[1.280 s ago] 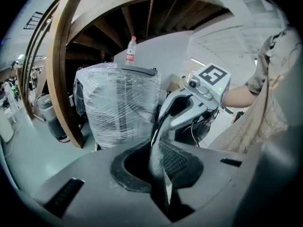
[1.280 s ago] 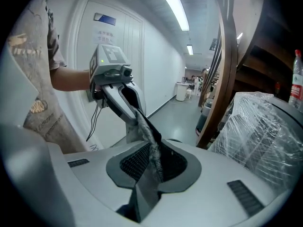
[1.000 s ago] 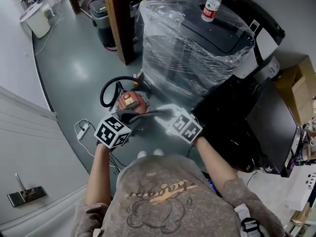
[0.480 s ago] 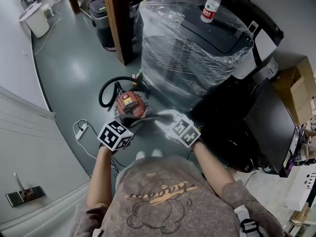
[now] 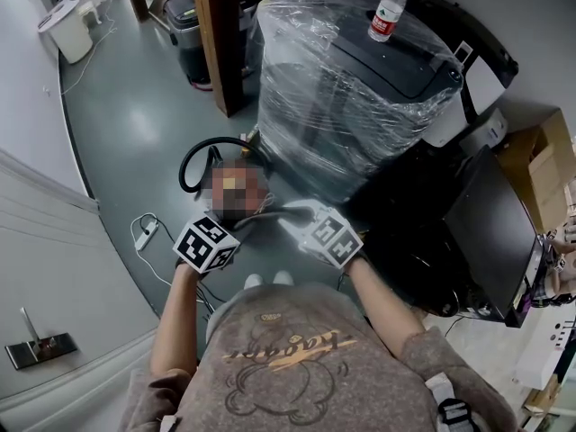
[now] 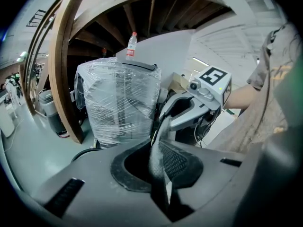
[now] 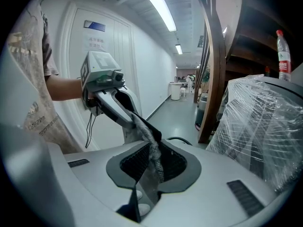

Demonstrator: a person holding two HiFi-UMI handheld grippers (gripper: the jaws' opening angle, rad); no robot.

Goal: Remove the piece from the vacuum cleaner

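A grey, dusty strip of cloth (image 5: 268, 214) is stretched between my two grippers just above the floor. My left gripper (image 5: 236, 225) is shut on one end, where the cloth (image 6: 158, 148) runs out of its jaws toward the right gripper (image 6: 166, 119). My right gripper (image 5: 290, 216) is shut on the other end of the cloth (image 7: 150, 145), which leads up to the left gripper (image 7: 132, 119). The vacuum cleaner sits on the floor just beyond the grippers. Its body is blurred over, and its black hose (image 5: 192, 158) curls to the left.
A big machine wrapped in clear film (image 5: 351, 88) stands close behind, with a water bottle (image 5: 389, 9) on top. A wooden post (image 5: 220, 43) rises at its left. A power strip (image 5: 142, 235) lies on the floor at left. Dark panels (image 5: 486, 232) and a cardboard box (image 5: 540, 156) crowd the right.
Both grippers stay almost where they were, still holding the cloth. The right gripper has rolled slightly about its own axis.
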